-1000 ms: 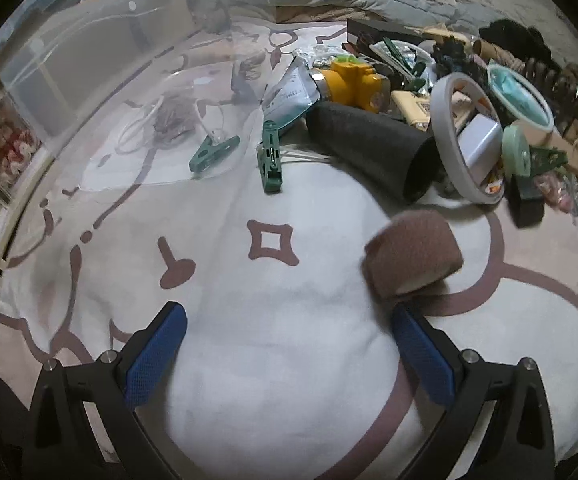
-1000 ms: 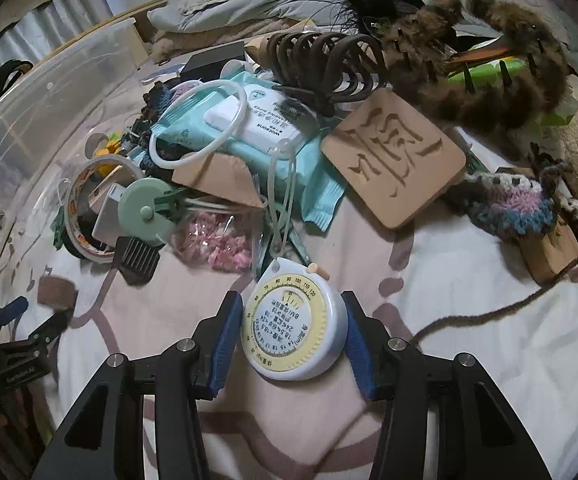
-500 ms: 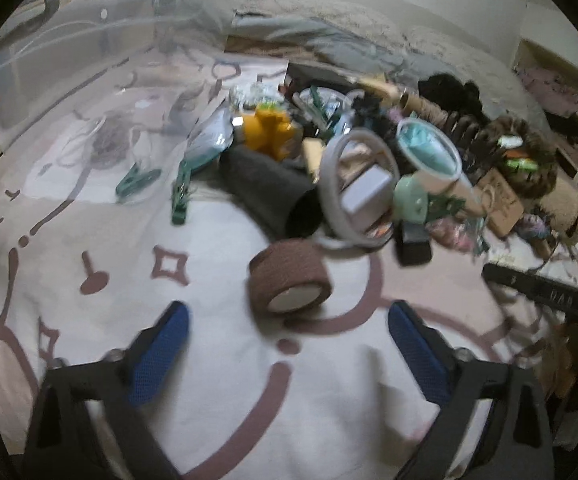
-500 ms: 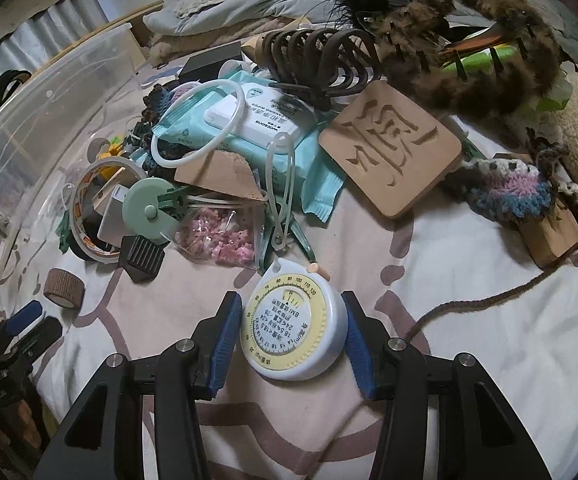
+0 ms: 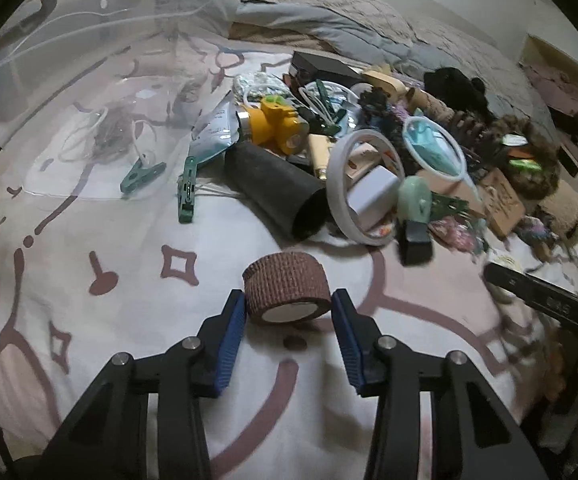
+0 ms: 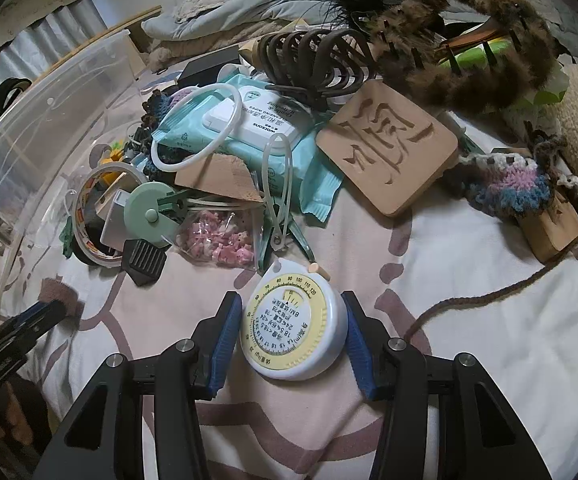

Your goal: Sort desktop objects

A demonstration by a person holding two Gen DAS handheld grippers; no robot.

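Observation:
A brown bandage roll (image 5: 285,284) lies on its side on the patterned bed sheet (image 5: 129,320). My left gripper (image 5: 289,308) has it between its blue pads; the jaws are closing and both pads touch its sides. The right wrist view shows that roll (image 6: 55,286) and the left gripper (image 6: 45,312) at the far left. My right gripper (image 6: 293,320) is shut on a round white tape measure (image 6: 293,328) with a yellow dial, which rests on the sheet.
A clear plastic bin (image 5: 69,40) stands at the left. Behind both grippers lies a pile: black tube (image 5: 277,192), tape ring (image 5: 341,184), green clothespin (image 5: 187,192), wipes pack (image 6: 249,128), wooden coaster (image 6: 389,148), hair claws (image 6: 313,60), pink bead bag (image 6: 221,240).
My left gripper swung right until the brown roll stood between its jaws, then closed from wide open onto it. The right gripper and tape measure kept still.

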